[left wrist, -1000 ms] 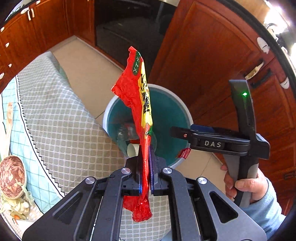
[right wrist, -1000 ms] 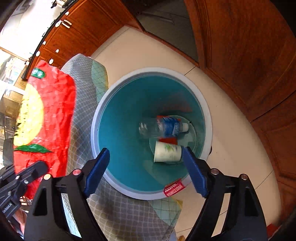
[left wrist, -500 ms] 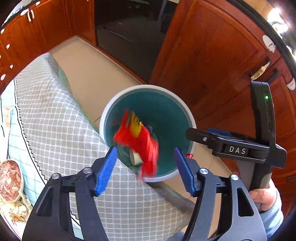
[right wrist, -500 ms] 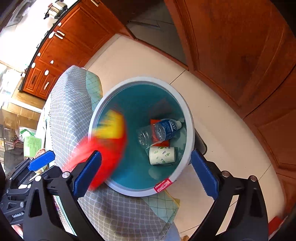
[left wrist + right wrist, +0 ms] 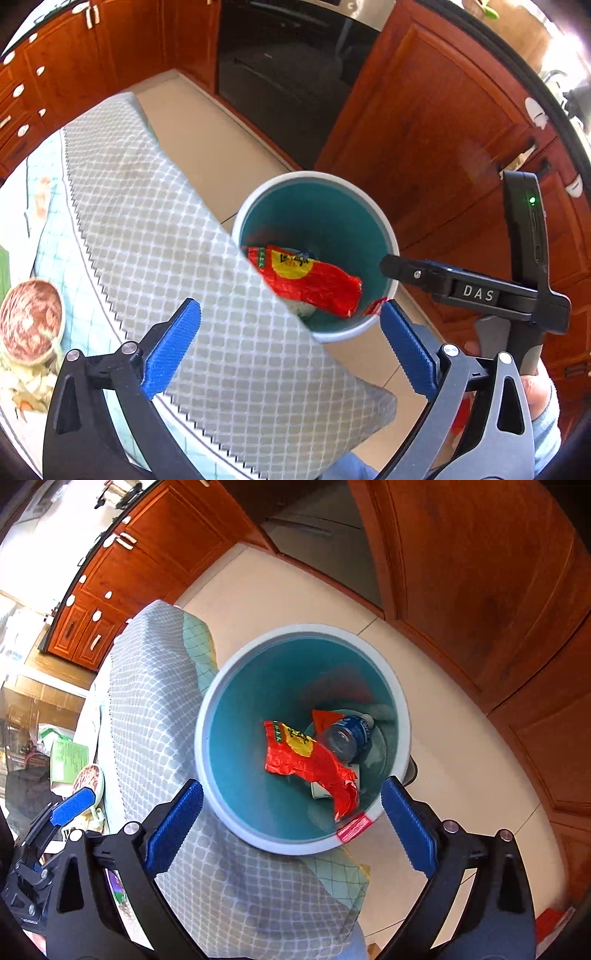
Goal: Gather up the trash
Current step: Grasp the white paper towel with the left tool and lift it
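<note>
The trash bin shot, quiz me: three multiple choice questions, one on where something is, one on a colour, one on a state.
1. Where is the red snack wrapper?
A. Clamped in the left gripper
B. Lying inside the bin
C. On the grey checked cloth

2. What colour is the inside of the bin?
A. Teal
B. Black
C. Yellow

3. How does the left gripper stand?
A. Shut on the wrapper
B. Shut on nothing
C. Open and empty

Answers:
1. B, the wrapper rests on the plastic bottle and paper cup at the bottom.
2. A, the wall is teal under a white rim.
3. C, its blue pads are spread wide with nothing between them; the right gripper is open too.
</note>
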Demonstrator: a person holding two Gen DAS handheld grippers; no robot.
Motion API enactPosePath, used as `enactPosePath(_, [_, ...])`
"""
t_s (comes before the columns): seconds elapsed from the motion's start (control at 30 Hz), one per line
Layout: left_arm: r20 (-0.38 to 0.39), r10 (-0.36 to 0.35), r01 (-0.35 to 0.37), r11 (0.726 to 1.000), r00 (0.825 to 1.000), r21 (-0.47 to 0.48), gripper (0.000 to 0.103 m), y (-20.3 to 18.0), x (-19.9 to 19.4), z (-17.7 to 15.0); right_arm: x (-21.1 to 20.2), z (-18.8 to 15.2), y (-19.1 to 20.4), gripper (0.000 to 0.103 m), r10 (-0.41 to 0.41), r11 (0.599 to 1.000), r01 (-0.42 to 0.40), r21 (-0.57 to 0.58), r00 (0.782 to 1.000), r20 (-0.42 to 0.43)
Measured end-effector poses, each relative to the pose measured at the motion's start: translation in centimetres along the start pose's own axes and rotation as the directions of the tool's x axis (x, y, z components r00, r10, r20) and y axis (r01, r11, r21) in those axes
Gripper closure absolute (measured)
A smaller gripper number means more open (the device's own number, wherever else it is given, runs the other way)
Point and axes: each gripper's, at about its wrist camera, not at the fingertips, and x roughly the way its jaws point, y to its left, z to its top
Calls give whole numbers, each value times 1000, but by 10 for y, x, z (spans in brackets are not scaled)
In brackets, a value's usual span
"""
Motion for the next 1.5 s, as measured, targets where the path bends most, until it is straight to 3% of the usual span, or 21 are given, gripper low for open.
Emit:
enactPosePath(0.27, [17,34,-33,999,999,-31,4,32,-31,-43,-9,-23,42,10,28,995,-27,-92,1000,14])
enactPosePath(0.5, [32,79,-75,992,996,-105,4,82,-66,-87,-9,-53,101,10,28,970,-21,-241,999,26])
enactPosePath(0.8, [77,155,-134,964,985,-232,4,163,-114,-158,15,-110,192,10,41,913,-75,-402,995,-91])
enactPosePath(1.1, [50,194,-164,922,980,-351,4,235,-129,-225,42,-173,267,10,21,844,-122,-522,981,-195])
enactPosePath(1.27, [13,128,-115,925,992,-363,4,251,-117,-247,53,-188,290,10,1,830,-124,-544,975,-221])
enactPosePath(1.5, [-15,40,-43,939,999,-342,4,236,-94,-248,64,-186,288,10,0,862,-124,-491,969,-245])
